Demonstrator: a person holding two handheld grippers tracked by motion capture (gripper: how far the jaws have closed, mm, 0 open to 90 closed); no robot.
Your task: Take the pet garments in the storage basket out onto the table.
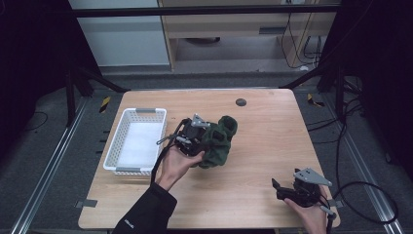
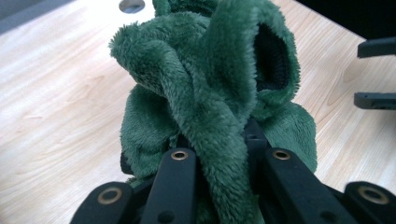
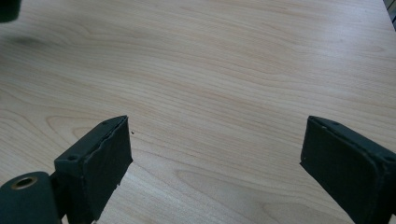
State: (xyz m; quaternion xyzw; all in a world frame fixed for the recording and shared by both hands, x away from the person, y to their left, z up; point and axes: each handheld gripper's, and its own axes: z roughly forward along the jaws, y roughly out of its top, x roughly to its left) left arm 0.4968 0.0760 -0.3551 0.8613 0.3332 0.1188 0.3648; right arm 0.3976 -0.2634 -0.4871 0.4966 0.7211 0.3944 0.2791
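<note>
A crumpled dark green fleece cloth [image 1: 223, 139] lies bunched at the middle of the wooden table [image 1: 268, 141]. My left gripper [image 1: 200, 143] comes at it from the left, and its jaws are shut on a fold of the cloth. In the left gripper view the green fleece cloth [image 2: 201, 70] bulges up between the two black jaws of my left gripper [image 2: 224, 161] and hides their tips. My right gripper [image 1: 279, 189] rests near the front right corner, apart from the cloth. Its jaws stand wide open over bare wood in the right gripper view [image 3: 215, 154].
A white plastic basket [image 1: 122, 146] stands on the left side of the table, beside my left hand. A small dark round cap [image 1: 240, 102] sits in the tabletop near the far edge. The other gripper's two jaws [image 2: 376, 74] poke in from the right of the left gripper view.
</note>
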